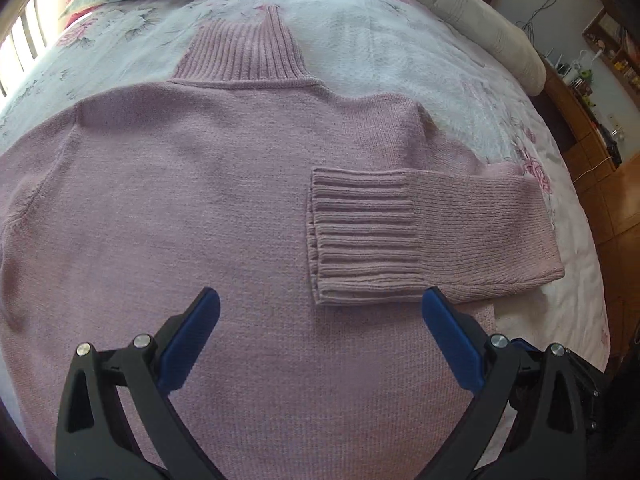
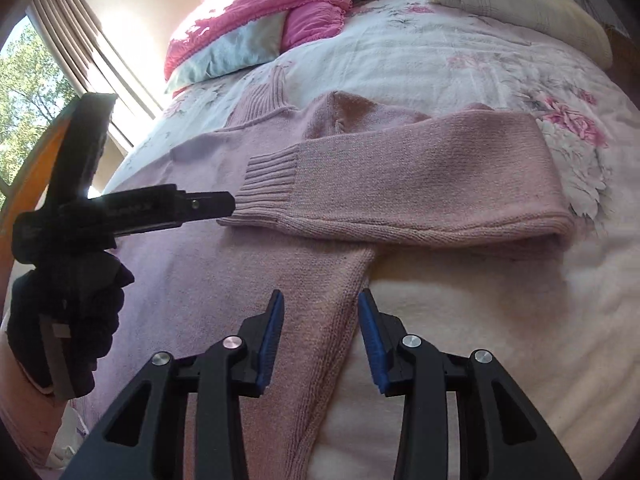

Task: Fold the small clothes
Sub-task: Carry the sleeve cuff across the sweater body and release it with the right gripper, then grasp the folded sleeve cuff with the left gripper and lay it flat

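While the pale pink knitted turtleneck sweater lies flat on the floral white bedspread, both tools hang above it with nothing in them. The left gripper is spread wide over the lower body of the garment. The right gripper stands released too, its blue pads straddling the side seam near the hem.

One ribbed-cuffed sleeve is already laid across the chest; the other side, to my eye, is not yet folded.

My worry is that folded sleeve. It only rests there, so a pull on the hem or side seam could drag the loose knit and let the cuff slide off or bunch. A shallow pinch might also catch only the top layer, and the fold would come out crooked.

The garment's long axis runs from hem, nearest the grippers, to ribbed collar, which points away toward the pink and grey pillows. The folded sleeve lies crosswise to that line.
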Demonstrator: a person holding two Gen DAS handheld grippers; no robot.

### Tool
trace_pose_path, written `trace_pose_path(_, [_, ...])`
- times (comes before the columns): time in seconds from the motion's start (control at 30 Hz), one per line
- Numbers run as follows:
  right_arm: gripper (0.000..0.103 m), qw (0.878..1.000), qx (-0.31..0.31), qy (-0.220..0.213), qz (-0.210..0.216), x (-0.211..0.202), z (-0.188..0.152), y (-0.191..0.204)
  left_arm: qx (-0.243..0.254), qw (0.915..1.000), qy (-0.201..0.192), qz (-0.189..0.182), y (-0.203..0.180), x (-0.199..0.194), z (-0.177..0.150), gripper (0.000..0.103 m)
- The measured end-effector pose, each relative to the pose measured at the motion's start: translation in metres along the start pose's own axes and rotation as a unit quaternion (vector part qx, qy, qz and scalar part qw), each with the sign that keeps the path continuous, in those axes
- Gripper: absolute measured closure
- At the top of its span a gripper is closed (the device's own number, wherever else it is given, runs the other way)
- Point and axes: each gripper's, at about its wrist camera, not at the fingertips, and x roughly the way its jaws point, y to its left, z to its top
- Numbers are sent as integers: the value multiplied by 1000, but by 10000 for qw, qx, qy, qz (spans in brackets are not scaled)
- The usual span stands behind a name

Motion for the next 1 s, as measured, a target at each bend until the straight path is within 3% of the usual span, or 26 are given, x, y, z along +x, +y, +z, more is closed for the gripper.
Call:
trace_pose_path(0.13, [63, 9996, 209, -162, 61, -18, -16, -13, -366, 9986, 337, -200, -5, 25, 5, 4])
trace_pose_path(0.2, [62, 9995, 215, -222, 12, -23, -20, -14, -549, 9975, 364, -258, -5, 30, 6, 14])
trace_pose_path(0.23, [62, 9995, 205, -246, -19, -25, -23, -15, -600, 9974, 327, -216, -6, 31, 7, 29])
trace_pose_path(0.4, [60, 9992, 223, -302, -115, -27, -29, -15, -768, 9958, 302, -392, -9, 32, 18, 71])
trace_pose_path(0.43, [60, 9991, 254, -316, -110, -27, -30, -15, -845, 9948, 268, -500, -7, 32, 20, 85])
trace_pose_path(0.47, [60, 9990, 290, -331, -95, -29, -31, -17, -986, 9928, 229, -647, -3, 30, 20, 89])
trace_pose_path(0.57, [60, 9986, 366, -367, -74, -31, -31, -19, -1131, 9888, -131, -964, 2, 6, 18, 92])
trace_pose_path(0.7, [60, 9983, 437, -373, -116, -33, -29, -23, -1019, 9858, -927, -956, 15, -44, 16, 92])
trace_pose_path(0.83, [60, 9981, 445, -430, -42, -35, -24, -19, -974, 9826, -1508, -481, 48, -82, 25, 92])
trace_pose_path(1.0, [60, 9975, 474, -503, 108, -29, -2, -7, -1213, 9789, -1644, 55, 111, -100, 29, 92])
